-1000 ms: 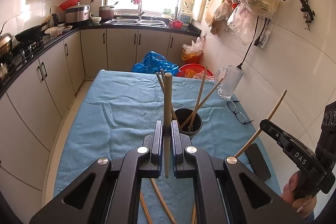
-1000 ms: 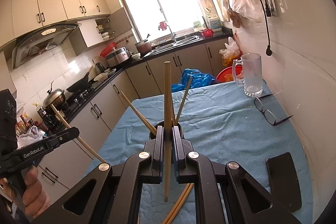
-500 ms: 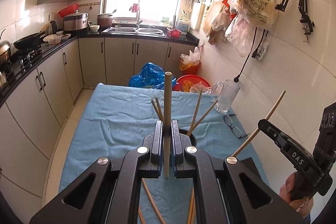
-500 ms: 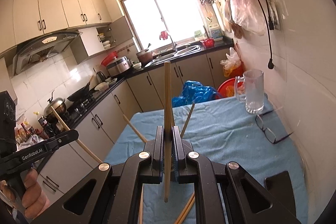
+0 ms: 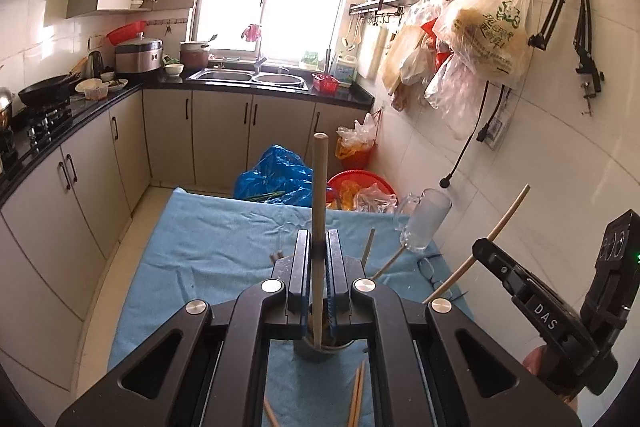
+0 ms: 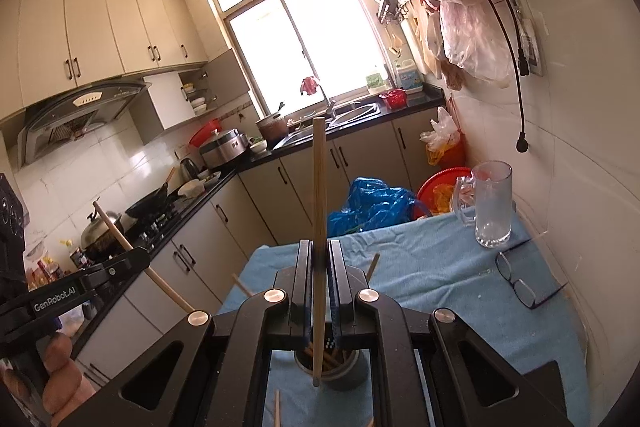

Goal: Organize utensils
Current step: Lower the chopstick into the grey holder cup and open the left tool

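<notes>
Above the blue-clothed counter, I hold two claws, each clamped on one wooden chopstick standing upright. My left claw grips its chopstick over the dark holder cup, where other chopsticks lean. My right claw pinches a second chopstick above the same cup. Loose chopsticks lie on the cloth near it. A glass mug and spectacles sit by the wall.
</notes>
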A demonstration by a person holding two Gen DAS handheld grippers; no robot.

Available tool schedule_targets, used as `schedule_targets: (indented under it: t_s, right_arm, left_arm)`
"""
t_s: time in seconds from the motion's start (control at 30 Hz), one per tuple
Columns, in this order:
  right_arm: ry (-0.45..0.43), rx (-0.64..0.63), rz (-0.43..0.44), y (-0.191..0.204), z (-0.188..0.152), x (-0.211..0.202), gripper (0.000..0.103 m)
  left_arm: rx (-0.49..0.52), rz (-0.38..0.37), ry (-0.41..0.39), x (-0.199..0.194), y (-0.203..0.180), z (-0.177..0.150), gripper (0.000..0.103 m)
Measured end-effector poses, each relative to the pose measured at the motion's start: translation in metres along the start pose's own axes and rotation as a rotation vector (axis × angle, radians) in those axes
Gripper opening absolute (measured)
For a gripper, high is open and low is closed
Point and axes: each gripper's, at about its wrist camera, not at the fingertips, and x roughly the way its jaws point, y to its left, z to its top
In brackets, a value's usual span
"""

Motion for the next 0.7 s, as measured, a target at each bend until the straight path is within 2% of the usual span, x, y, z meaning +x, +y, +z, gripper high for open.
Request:
schedule_targets:
  t_s: [0.23, 0.47, 0.7]
  right_arm:
    - [0.007, 0.010, -0.023, -0.005, 0.005, 0.025, 0.008]
    - [0.030, 0.021, -0.043, -0.012, -0.007, 0.051, 0.008]
    - [0.090, 0.011, -0.064, -0.016, -0.026, 0.077, 0.008]
  left_arm:
    - [-0.018, -0.008, 0.033, 0.032, 0.003, -0.003, 0.006]
    - [-0.048, -0.013, 0.076, 0.063, 0.011, -0.013, 0.006]
    - [-0.063, -0.012, 0.119, 0.083, 0.021, -0.027, 0.006]
